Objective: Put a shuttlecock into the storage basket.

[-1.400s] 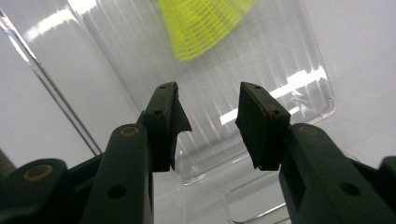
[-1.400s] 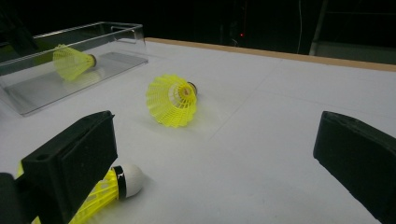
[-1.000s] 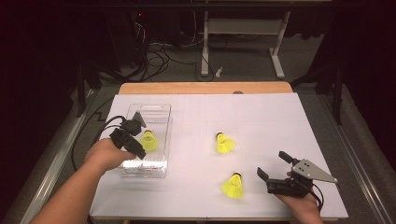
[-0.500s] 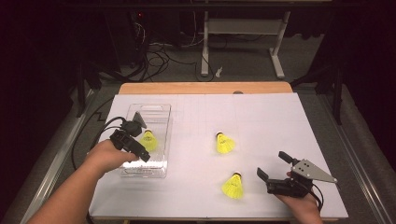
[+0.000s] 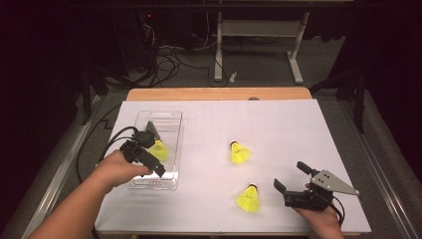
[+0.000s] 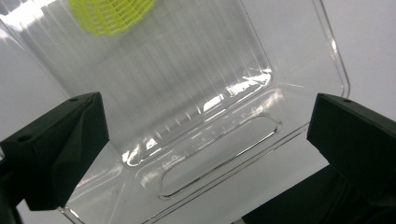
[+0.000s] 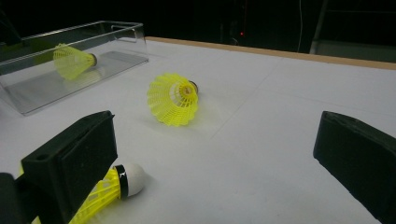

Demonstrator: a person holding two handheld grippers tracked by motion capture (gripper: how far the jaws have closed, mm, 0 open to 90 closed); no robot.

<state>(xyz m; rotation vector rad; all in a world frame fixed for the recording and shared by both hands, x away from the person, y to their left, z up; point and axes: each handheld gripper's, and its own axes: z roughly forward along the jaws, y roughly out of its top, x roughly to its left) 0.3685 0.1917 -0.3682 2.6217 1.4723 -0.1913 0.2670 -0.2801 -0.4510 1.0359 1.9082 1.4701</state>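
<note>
A person's left gripper [image 5: 149,157] hovers over a clear plastic box [image 5: 171,130] at nine o'clock on the white table [image 5: 278,124], its jaws just opened wide with nothing between them; a yellow shuttlecock [image 5: 158,149] lies inside the box. The right gripper [image 5: 292,175], at five o'clock, holds its jaws wide and empty. A second shuttlecock [image 5: 240,153] lies near centre; a third [image 5: 249,198] rests just beside the right gripper.
</note>
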